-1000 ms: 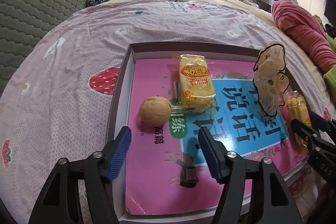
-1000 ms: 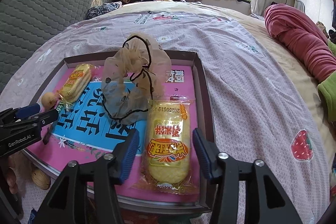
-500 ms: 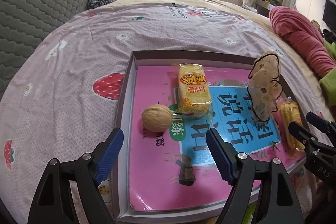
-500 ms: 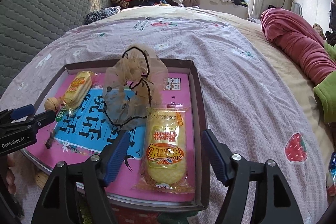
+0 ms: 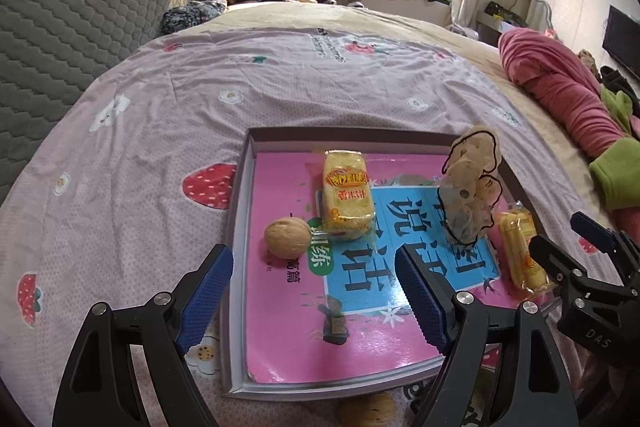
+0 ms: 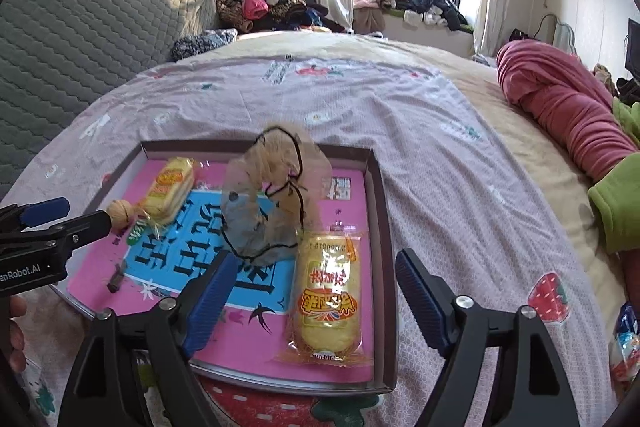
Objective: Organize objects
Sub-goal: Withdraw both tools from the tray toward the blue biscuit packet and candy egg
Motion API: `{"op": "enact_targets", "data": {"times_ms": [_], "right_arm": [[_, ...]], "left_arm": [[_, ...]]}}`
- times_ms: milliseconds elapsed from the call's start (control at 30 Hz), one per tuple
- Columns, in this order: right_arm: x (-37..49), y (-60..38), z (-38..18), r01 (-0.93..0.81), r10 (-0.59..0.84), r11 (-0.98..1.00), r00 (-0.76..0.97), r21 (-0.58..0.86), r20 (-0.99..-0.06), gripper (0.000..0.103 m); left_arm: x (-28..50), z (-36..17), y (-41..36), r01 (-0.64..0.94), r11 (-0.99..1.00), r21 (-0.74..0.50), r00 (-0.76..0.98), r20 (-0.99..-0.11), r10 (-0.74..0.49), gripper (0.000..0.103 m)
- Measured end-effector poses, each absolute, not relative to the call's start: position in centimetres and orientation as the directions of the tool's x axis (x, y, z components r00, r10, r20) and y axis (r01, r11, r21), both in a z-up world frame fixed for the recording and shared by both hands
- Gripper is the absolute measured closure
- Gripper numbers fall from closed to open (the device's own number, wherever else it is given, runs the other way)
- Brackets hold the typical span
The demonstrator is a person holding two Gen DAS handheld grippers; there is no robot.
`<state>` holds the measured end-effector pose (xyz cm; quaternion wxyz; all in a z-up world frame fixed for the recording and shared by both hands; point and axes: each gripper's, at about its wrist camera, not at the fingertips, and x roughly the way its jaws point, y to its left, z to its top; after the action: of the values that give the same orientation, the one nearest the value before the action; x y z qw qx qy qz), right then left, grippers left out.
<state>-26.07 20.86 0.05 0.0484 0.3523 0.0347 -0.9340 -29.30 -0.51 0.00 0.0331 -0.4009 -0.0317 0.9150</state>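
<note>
Left gripper [image 5: 314, 291]: jaws opening, wide apart, holding nothing; walnut [image 5: 287, 238] lies beyond them in the tray [image 5: 240, 195].
Right gripper [image 6: 314, 301]: jaws opening, empty; snack pack [image 6: 326, 293] lies loose between them.
Scrunchie [image 6: 268, 199]: upright mid-tray, partly hiding the book cover [image 6: 256, 291].
Second walnut [image 5: 366, 409]: below the tray's near edge, cut off.

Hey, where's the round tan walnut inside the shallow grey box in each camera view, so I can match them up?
Left wrist view: round tan walnut sits centre-left, on the pink book.
Right wrist view: same walnut sits far left.
Shared landmark: the sheer beige black-trimmed pouch standing in the box.
</note>
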Motion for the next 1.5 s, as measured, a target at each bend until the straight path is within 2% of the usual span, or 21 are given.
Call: {"op": "enact_targets", "data": {"times_ms": [567,967,1233,1500], "right_arm": [[-23.1,18.9,3.7,0.143,-0.070,-0.986,-0.816,-0.084,-0.574,0.016],[-19.0,19.1,6.7,0.114,-0.040,-0.987,-0.860,-0.117,-0.508,0.013],[-13.8,20.5,6.2,0.133,-0.055,-0.985,-0.846,-0.110,-0.530,0.009],[-9.9,22.5,6.7,0.121,-0.007,-0.978,-0.833,-0.171,-0.553,0.009]], "left_arm": [[-26.3,3.9,-0.1,-0.017,-0.999,-0.033,-0.743,-0.669,0.035,0.018],[-20.8,4.8,1.1,-0.015,-1.000,0.014,-0.757,-0.653,0.002,0.018],[-16.3,4.3,2.0,-0.029,-0.999,0.029,-0.762,-0.648,0.004,0.018],[-12.9,3.4,2.7,-0.009,-1.000,-0.004,-0.722,-0.692,0.010,0.018]]}}
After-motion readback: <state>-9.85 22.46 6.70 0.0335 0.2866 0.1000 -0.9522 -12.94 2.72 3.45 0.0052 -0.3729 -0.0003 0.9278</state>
